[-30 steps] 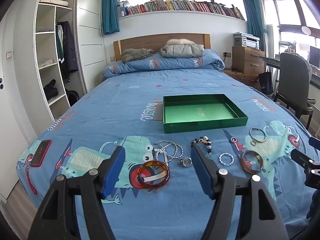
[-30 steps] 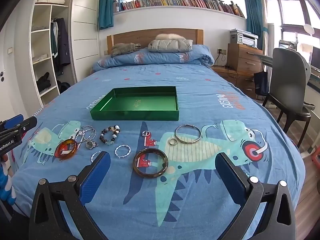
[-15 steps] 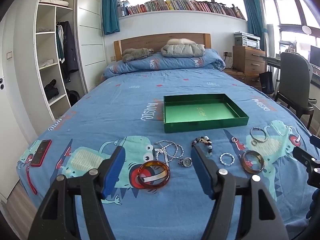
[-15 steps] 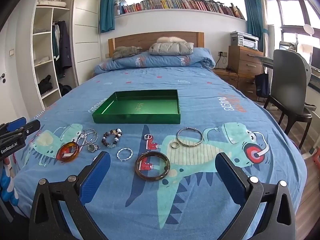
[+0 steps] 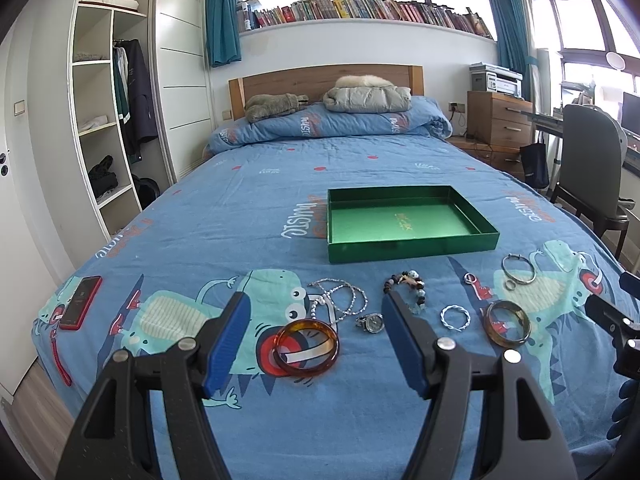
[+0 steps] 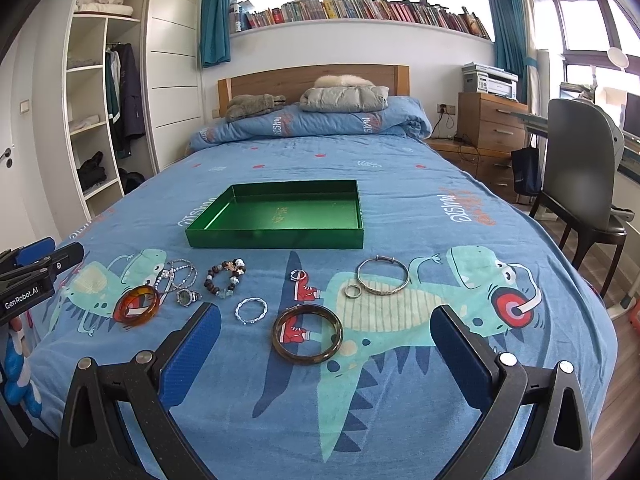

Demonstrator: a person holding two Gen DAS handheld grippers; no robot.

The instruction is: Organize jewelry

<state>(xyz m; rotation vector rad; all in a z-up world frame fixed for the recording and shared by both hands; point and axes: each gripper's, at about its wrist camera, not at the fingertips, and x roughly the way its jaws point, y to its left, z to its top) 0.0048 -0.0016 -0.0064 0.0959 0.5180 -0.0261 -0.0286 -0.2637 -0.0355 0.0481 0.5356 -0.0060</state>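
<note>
An empty green tray (image 5: 408, 247) (image 6: 276, 238) lies mid-bed. Jewelry lies in a row in front of it: an amber bangle (image 5: 307, 347) (image 6: 137, 305), a silver chain (image 5: 340, 300), a watch (image 5: 371, 323), a beaded bracelet (image 5: 408, 288) (image 6: 225, 277), a twisted silver ring (image 5: 455, 317) (image 6: 251, 310), a dark brown bangle (image 5: 507, 322) (image 6: 307, 334), a silver bangle (image 5: 519, 273) (image 6: 383, 276) and small rings (image 6: 353, 291). My left gripper (image 5: 316, 320) is open and empty, just above the amber bangle. My right gripper (image 6: 326, 332) is wide open and empty, around the dark brown bangle's near side.
A red phone (image 5: 80, 307) lies at the bed's left edge. Folded clothes (image 5: 366, 98) sit by the headboard. A grey chair (image 6: 580, 168) and a desk stand right of the bed, a wardrobe (image 5: 108, 120) stands left.
The right gripper has shifted slightly, so the jewelry sits a little higher and closer in its view. The left gripper has barely moved. Both stay open.
</note>
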